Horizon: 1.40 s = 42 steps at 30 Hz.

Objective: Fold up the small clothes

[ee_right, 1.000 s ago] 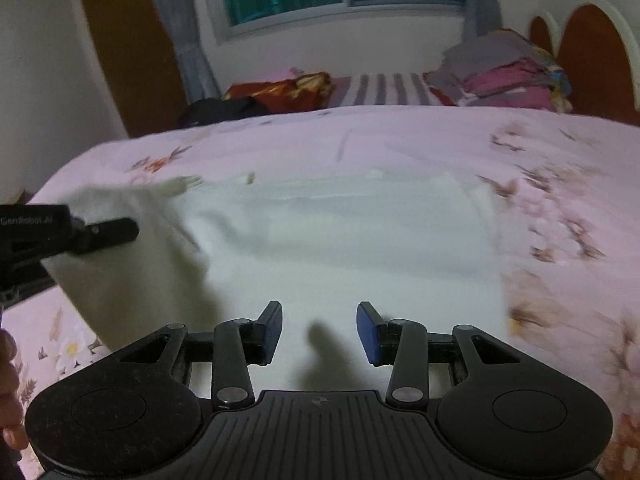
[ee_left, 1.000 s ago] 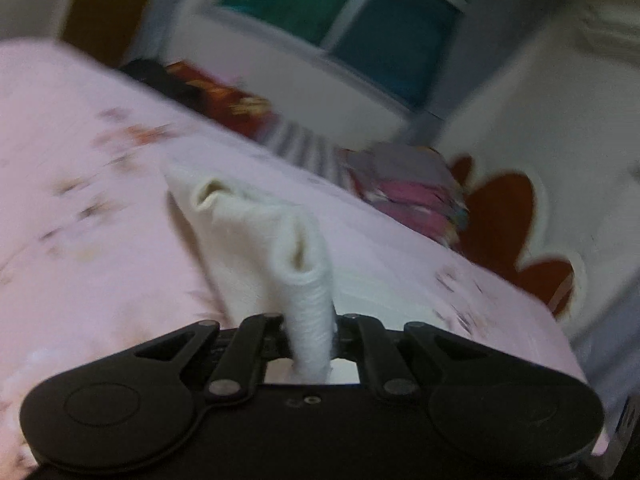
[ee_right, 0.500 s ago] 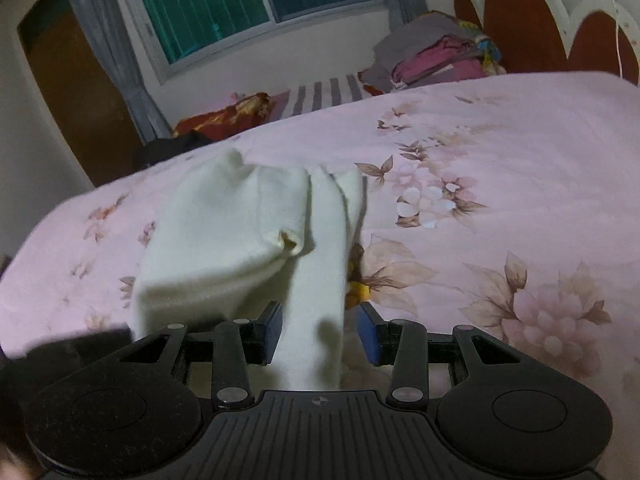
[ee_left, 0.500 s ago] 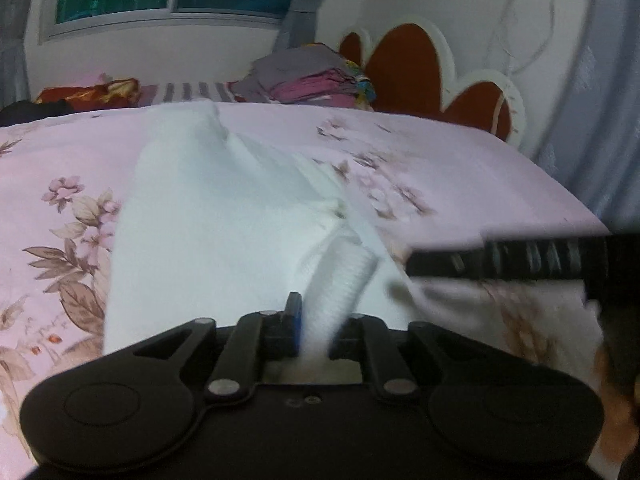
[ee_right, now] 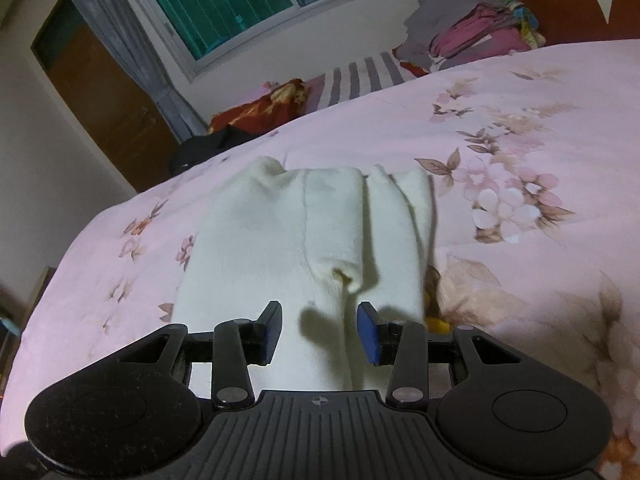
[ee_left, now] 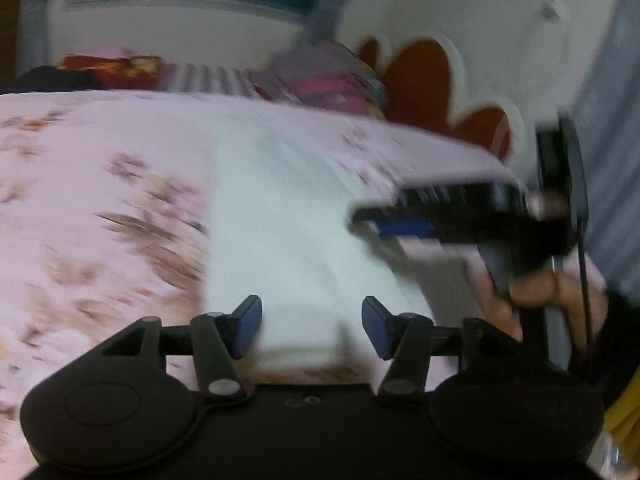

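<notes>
A cream-white garment (ee_right: 304,232) lies folded lengthwise on the pink floral bed cover (ee_right: 520,152), with a loose flap along its right side. My right gripper (ee_right: 318,334) stands open over the garment's near end, its blue pads apart and not pressing the cloth. In the blurred left wrist view the same garment (ee_left: 276,220) runs away from my left gripper (ee_left: 312,326). Its jaws are opening, and the cloth's near edge lies low between them, free of the pads. The right gripper (ee_left: 372,222) reaches in from the right, held by a hand (ee_left: 540,296).
A pile of grey and pink clothes (ee_right: 476,32) sits at the far end of the bed by the red and white headboard (ee_left: 432,76). A red patterned cushion (ee_right: 260,106) and a black item (ee_right: 208,146) lie beyond the bed's far left edge. A brown door (ee_right: 100,112) stands left.
The left gripper was shut on a bunched fold of the cream garment and has let it go, jaws now apart. The garment has gone from spread wide to folded narrow. Both hands shifted sideways.
</notes>
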Each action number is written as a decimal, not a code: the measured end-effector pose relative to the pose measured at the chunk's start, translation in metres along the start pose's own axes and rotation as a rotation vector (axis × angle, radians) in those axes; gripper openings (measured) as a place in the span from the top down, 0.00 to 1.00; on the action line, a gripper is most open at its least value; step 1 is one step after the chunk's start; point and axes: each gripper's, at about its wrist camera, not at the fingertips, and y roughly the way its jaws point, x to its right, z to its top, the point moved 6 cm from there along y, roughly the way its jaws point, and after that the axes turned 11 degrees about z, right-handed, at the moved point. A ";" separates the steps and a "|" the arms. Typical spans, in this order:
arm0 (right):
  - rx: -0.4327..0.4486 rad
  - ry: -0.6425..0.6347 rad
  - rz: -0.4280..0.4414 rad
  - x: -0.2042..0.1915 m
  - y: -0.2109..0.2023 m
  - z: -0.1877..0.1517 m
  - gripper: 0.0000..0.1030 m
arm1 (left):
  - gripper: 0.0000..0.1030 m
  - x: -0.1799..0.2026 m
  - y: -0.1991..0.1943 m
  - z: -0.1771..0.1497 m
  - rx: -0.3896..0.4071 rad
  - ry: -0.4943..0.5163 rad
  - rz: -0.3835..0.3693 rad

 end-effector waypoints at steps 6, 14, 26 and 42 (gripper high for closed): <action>-0.025 0.061 0.026 0.012 0.023 0.003 0.60 | 0.47 -0.037 0.012 0.033 0.022 -0.120 0.051; -0.016 0.187 0.117 0.020 0.037 0.003 0.60 | 0.47 -0.066 0.065 0.056 -0.068 -0.307 0.038; 0.039 0.019 0.046 0.000 0.022 0.010 0.87 | 0.47 -0.056 0.097 0.065 -0.085 -0.284 0.031; 0.038 0.045 -0.054 0.037 0.001 -0.008 0.87 | 0.37 -0.023 0.117 0.043 -0.152 -0.155 0.021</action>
